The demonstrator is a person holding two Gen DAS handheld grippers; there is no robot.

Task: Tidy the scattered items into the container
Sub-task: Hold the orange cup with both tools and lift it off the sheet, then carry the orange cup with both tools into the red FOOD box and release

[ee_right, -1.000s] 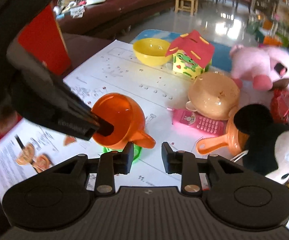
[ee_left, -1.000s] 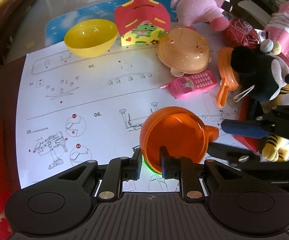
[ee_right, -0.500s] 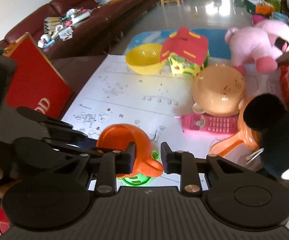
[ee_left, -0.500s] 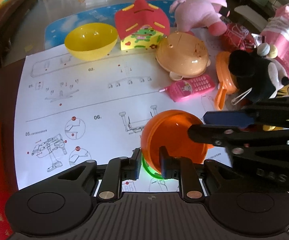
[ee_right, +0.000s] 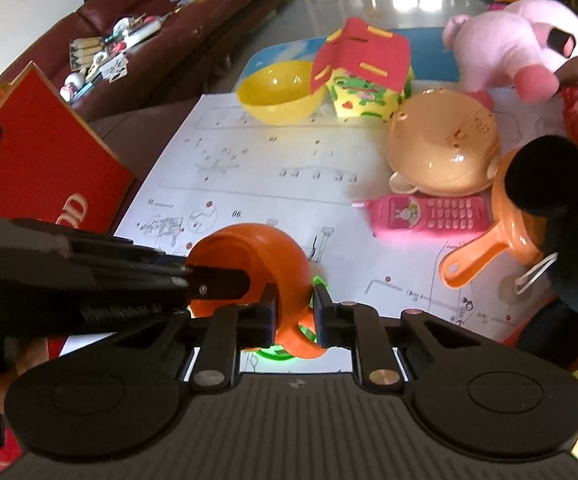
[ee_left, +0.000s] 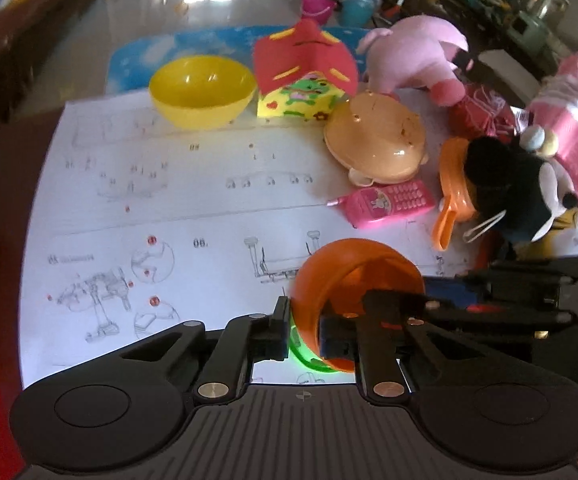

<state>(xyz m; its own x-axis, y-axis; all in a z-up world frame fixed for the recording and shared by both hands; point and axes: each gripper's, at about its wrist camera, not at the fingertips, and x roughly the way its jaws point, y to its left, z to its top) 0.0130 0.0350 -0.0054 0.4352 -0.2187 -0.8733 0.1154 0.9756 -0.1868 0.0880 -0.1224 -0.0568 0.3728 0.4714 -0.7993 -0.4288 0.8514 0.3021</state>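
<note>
1. Left wrist view. Left gripper [ee_left: 304,334] fills the lower edge of the frame, and we see its jaws clamped on the near rim of the orange cup [ee_left: 355,280], one finger outside the wall and one inside. We read the rim pinch as a way to tip and steady a hollow, round thing that would otherwise roll. The cup lies on its side on the white instruction sheet [ee_left: 193,208], its mouth towards the right, with a green piece [ee_left: 303,360] under its lower edge. The gripper points steeply down at the table. From the right, the other tool reaches into the cup's mouth. The yellow bowl [ee_left: 203,92], the likeliest container in our judgement, stands well apart at the far edge of the sheet, beside the toy house [ee_left: 303,80].

2. Right wrist view. Right gripper [ee_right: 295,316] is closing, and we see its pads on either side of the cup's handle [ee_right: 299,340], pressing on it. We judge the handle to be the firmer hold for carrying, which would explain the two-handed arrangement. This tool also slopes steeply down, with the left one entering from the left, its finger across the cup's opening. A pink toy phone [ee_right: 429,214], a tan dome [ee_right: 443,152] and an orange pan [ee_right: 485,248] lie scattered to the right, not yet gathered.
</note>
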